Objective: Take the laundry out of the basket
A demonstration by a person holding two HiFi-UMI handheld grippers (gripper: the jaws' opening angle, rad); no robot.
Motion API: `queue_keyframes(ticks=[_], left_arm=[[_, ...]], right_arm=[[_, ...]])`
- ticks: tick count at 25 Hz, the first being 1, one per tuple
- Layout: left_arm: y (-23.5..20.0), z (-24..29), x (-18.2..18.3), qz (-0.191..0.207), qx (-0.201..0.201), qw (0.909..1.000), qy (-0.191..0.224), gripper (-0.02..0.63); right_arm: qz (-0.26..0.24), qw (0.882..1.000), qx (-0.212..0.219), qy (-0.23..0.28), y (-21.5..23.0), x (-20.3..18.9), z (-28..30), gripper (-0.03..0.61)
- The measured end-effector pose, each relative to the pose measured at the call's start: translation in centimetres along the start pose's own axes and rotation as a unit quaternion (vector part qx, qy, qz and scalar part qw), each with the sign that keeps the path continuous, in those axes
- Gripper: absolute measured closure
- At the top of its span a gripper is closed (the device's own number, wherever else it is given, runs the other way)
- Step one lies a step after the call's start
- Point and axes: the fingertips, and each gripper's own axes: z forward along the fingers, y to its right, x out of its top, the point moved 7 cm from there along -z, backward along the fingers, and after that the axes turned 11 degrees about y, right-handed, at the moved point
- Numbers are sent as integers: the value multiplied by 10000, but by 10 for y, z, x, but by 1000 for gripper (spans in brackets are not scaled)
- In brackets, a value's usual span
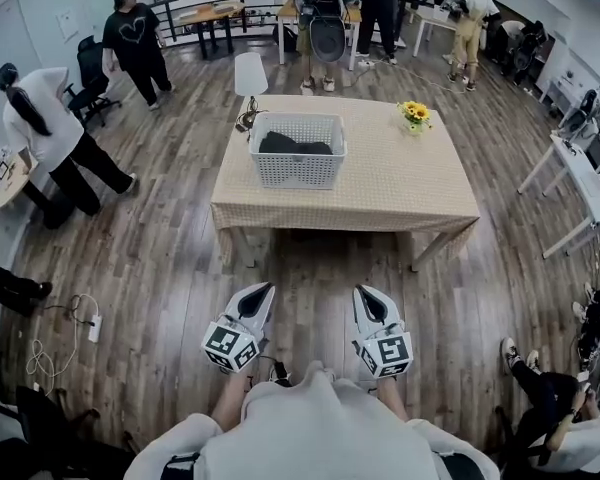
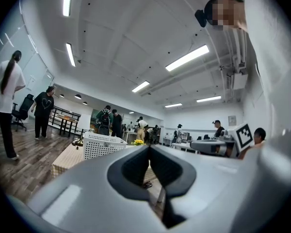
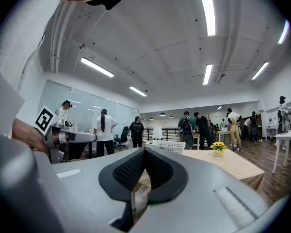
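A white slatted laundry basket (image 1: 298, 165) stands on the checked tablecloth of the table (image 1: 400, 183), well ahead of me. Dark grey laundry (image 1: 295, 146) lies inside it. My left gripper (image 1: 263, 290) and right gripper (image 1: 365, 293) hover close to my body over the wooden floor, short of the table's near edge. Both point toward the table, jaws together with nothing between them. The basket (image 2: 103, 146) shows small and far off in the left gripper view, beyond my left gripper (image 2: 148, 147). In the right gripper view the basket (image 3: 169, 145) sits beyond my right gripper (image 3: 144, 150).
A small pot of yellow flowers (image 1: 415, 115) sits at the table's far right. A white chair (image 1: 250, 71) stands behind the table. Several people stand around the room's left side and back. A power strip with cable (image 1: 93, 326) lies on the floor at left. White desks (image 1: 580, 173) line the right.
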Motion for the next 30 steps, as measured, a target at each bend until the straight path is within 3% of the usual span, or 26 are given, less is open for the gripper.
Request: queue_keyframes(ticks=[17,30], left_arm=[[77,34,-23,86,-77,9999,-62,606],[64,67,-25,98,88,9998,176,606]], right_arm=[[69,9987,479,150,42,-11,-39,580],[32,9979,585,262,72,-12,-17,580]])
